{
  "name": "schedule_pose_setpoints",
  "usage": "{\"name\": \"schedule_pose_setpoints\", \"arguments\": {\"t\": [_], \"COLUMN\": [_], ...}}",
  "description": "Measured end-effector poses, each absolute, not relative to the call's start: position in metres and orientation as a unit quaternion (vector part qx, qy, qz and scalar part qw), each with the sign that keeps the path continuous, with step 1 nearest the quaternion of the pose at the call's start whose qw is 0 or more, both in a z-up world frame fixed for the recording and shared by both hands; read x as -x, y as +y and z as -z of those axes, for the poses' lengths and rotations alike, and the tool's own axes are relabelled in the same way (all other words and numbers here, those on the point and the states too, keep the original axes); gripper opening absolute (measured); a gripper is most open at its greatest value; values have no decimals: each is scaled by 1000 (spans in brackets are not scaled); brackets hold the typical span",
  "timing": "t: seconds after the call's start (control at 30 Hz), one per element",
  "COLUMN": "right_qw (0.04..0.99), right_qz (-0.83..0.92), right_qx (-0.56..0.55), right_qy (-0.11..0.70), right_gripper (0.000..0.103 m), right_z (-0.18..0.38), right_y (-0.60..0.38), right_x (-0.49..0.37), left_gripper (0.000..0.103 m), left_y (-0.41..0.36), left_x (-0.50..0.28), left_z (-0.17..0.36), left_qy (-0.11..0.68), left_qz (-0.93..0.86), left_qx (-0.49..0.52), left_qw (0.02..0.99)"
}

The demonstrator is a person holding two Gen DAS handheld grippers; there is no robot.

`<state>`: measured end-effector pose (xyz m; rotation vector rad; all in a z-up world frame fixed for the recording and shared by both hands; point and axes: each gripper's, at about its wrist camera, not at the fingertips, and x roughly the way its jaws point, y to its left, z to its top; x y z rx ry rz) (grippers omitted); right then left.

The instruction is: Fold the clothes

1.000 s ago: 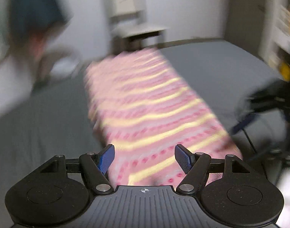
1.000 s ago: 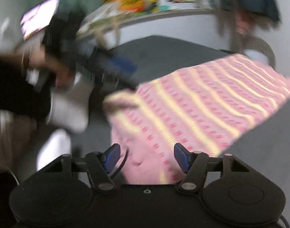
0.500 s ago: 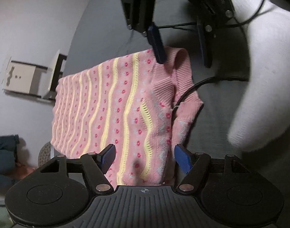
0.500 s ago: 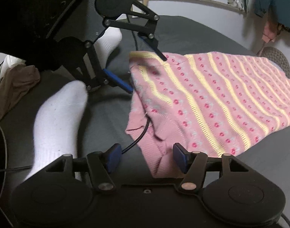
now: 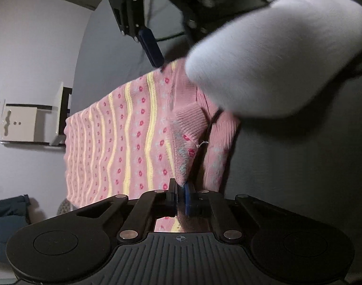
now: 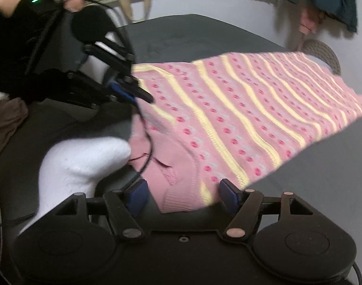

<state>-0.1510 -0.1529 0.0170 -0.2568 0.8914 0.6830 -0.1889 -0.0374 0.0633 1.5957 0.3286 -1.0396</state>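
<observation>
A pink knit sweater [image 5: 133, 142] with yellow wavy stripes and red dots lies folded lengthwise on a dark grey bed [image 5: 287, 166]. My left gripper [image 5: 181, 190] is shut on the sweater's near edge, by a ribbed hem. In the right wrist view the same left gripper [image 6: 143, 97] pinches the far left corner of the sweater [image 6: 228, 109]. My right gripper [image 6: 183, 196] is open, and the ribbed near edge of the sweater lies between its blue pads. From the left wrist view, one blue finger [image 5: 151, 46] of the right gripper touches the sweater's far corner.
A person's foot in a white sock [image 6: 81, 161] rests on the bed beside the sweater's edge and fills the upper right as the white sock [image 5: 276, 59]. A black cable [image 6: 147, 147] runs over the sweater. A white chair [image 5: 26, 128] stands by the wall; brown cloth [image 6: 7, 118] lies left.
My left gripper has gone from open to shut on the sweater's edge. My right gripper has moved in until the ribbed edge sits between its open fingers. The socked foot has shifted closer.
</observation>
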Motion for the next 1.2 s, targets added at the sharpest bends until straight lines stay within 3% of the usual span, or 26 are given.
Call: {"name": "schedule_pose_setpoints", "arguments": {"t": [0.3, 0.43, 0.67, 0.83, 0.97, 1.03, 1.07, 1.1, 1.2], "right_qw": [845, 842, 843, 841, 842, 842, 842, 842, 844], "right_qz": [-294, -311, -317, -315, -310, -307, -307, -306, -303], "right_qx": [64, 67, 97, 93, 86, 75, 70, 65, 56], "right_qy": [442, 435, 424, 431, 434, 436, 438, 439, 440], "right_gripper": [67, 67, 67, 67, 67, 67, 67, 67, 68], "right_z": [-17, -18, -17, -13, -14, -14, -15, -15, -16], "right_y": [-174, -175, -170, -169, -171, -172, -173, -174, -176], "right_x": [140, 141, 138, 136, 133, 132, 131, 131, 131], "left_gripper": [4, 4, 4, 6, 29, 73, 82, 86, 86], "left_y": [-27, -22, -12, -20, -21, -20, -19, -18, -31], "left_x": [181, 158, 160, 156, 169, 177, 180, 182, 178], "left_z": [-63, -74, -70, -80, -85, -88, -89, -91, -84], "left_qy": [172, 216, 212, 207, 168, 129, 114, 100, 106], "left_qz": [459, 492, 511, 517, 539, 548, 552, 556, 561], "left_qx": [-684, -614, -637, -613, -622, -620, -614, -609, -608], "left_qw": [540, 578, 536, 561, 542, 546, 552, 557, 552]}}
